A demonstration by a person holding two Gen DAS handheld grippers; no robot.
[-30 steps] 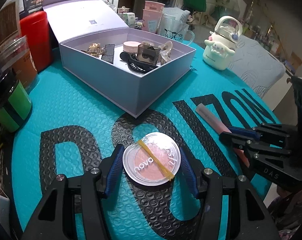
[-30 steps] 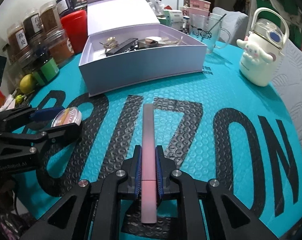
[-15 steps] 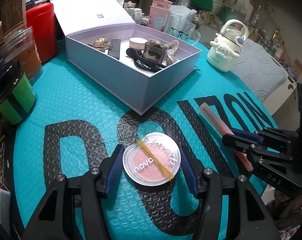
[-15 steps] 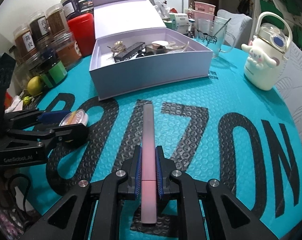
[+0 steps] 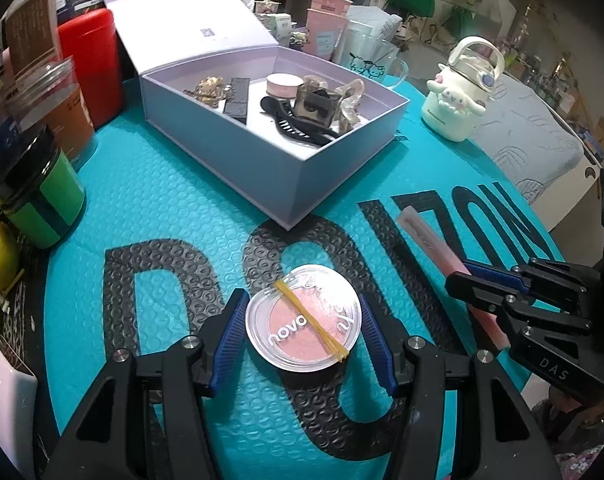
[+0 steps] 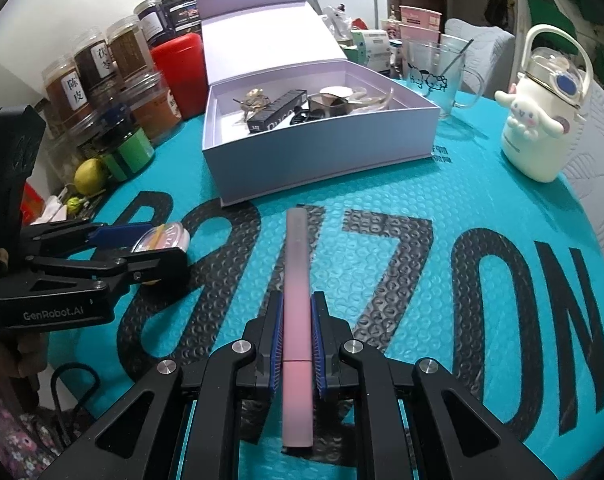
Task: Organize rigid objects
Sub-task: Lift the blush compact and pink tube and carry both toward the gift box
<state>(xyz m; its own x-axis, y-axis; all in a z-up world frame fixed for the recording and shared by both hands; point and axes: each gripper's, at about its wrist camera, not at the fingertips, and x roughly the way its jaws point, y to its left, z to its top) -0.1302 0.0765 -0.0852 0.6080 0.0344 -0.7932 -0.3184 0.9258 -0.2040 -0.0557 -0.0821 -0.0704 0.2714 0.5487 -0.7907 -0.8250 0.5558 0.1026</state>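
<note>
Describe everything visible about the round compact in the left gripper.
The compact is a flat, round, clear plastic case holding pink pressed powder, with "novo" in white letters on the lid. A yellow rubber band runs diagonally across the lid. It lies level, lid up, between the left gripper's blue pads, which close on its sides. It sits low over the teal bubble mat, in front of the open box; whether it touches the mat is unclear.

"novo" on blush compact [image 5: 303, 323] lid
</note>
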